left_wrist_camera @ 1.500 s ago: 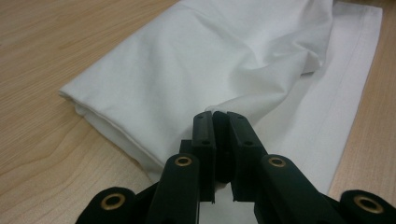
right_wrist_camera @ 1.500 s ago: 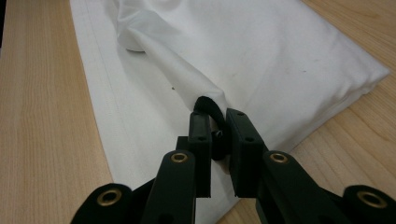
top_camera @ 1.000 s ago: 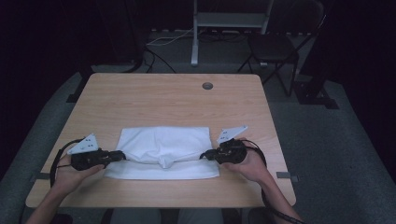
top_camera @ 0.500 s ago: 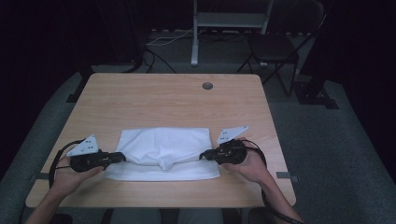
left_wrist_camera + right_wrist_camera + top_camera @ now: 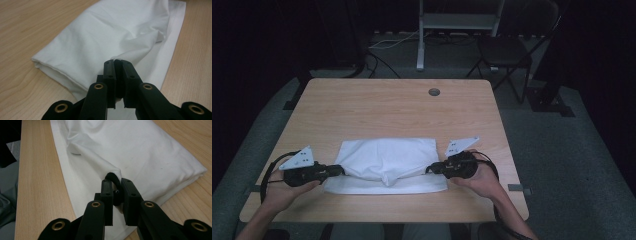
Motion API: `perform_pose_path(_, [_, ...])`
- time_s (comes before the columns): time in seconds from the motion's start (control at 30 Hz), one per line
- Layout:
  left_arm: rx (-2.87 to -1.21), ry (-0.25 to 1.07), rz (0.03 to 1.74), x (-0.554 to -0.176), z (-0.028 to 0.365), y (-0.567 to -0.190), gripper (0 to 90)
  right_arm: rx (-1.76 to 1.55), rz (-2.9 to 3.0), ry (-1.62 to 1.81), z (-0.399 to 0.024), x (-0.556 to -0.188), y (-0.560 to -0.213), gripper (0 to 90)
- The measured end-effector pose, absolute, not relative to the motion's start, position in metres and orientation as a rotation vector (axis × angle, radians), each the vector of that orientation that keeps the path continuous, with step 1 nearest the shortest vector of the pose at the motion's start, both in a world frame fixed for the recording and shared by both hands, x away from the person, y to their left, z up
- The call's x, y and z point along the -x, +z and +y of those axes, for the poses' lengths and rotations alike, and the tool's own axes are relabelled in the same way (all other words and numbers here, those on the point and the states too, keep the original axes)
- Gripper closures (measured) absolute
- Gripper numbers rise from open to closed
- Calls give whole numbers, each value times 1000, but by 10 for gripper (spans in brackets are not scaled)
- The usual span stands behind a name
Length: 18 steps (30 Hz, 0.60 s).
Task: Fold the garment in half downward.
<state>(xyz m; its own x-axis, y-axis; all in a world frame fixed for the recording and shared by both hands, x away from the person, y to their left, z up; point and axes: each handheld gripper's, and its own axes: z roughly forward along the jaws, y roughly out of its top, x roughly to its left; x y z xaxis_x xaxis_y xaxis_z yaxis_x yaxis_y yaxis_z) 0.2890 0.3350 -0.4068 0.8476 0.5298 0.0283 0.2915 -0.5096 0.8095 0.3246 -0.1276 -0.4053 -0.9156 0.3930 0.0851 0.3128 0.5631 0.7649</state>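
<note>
A white cloth (image 5: 387, 162) lies folded on the near middle of the wooden table (image 5: 392, 107). Its upper layer is doubled over a flat lower layer that sticks out along the near side. My left gripper (image 5: 338, 171) is shut on the cloth's left end, and the left gripper view shows a fold of cloth (image 5: 125, 32) pinched between the fingertips of that gripper (image 5: 117, 62). At the right end my right gripper (image 5: 430, 170) is shut on a bunched fold. In the right gripper view the cloth (image 5: 140, 147) curls over the tips of the right gripper (image 5: 115, 182).
A round cable hole (image 5: 434, 92) sits near the table's far edge. Beyond the table stand a dark chair (image 5: 507, 50) and a metal stand post (image 5: 420, 40). Grey carpet (image 5: 562, 150) surrounds the table. A hand (image 5: 482, 180) holds each gripper near the front edge.
Both grippers have shifted slightly toward the near edge, still holding the cloth's ends; the left one has drifted a little to the left. The cloth's upper layer followed them.
</note>
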Motion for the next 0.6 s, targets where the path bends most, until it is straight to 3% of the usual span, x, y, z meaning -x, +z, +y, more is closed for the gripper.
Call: perform_pose_path(0.6, [-2148,330,574,-282,337,-407,833,-577,2696,1272,-127,-319,-406,808])
